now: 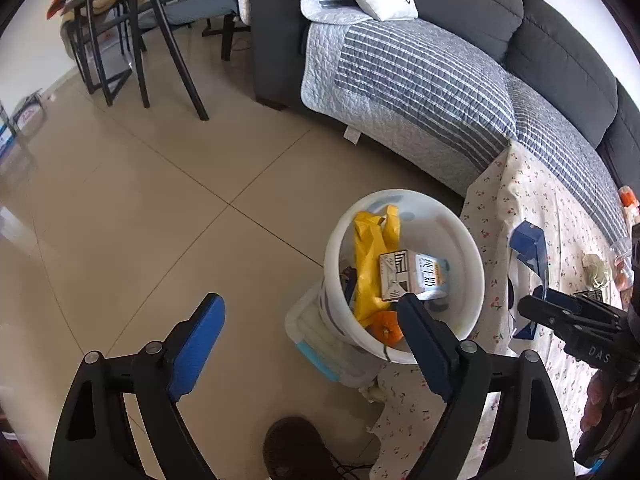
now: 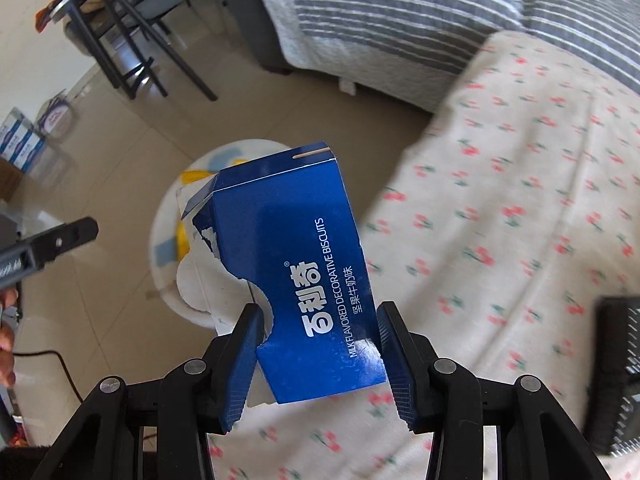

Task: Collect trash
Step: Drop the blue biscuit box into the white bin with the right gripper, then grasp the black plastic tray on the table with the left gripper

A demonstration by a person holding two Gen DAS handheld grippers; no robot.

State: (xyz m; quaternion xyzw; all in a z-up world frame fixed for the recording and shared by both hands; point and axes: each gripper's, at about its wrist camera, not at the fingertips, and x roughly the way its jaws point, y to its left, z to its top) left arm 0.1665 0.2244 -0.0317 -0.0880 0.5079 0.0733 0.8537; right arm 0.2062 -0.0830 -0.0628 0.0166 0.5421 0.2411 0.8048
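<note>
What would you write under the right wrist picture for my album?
Right gripper holding a torn blue biscuit box above the white bin, beside a cherry-print cloth.

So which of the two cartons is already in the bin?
The white milk carton, lying in the white bin; the blue biscuit box is clamped in the right gripper.

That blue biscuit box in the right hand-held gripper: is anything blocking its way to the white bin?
Nothing visible does. The biscuit box is clamped in the right hand-held gripper, with the open white bin just beyond it. The left hand-held gripper stands open and empty beside the bin.
</note>
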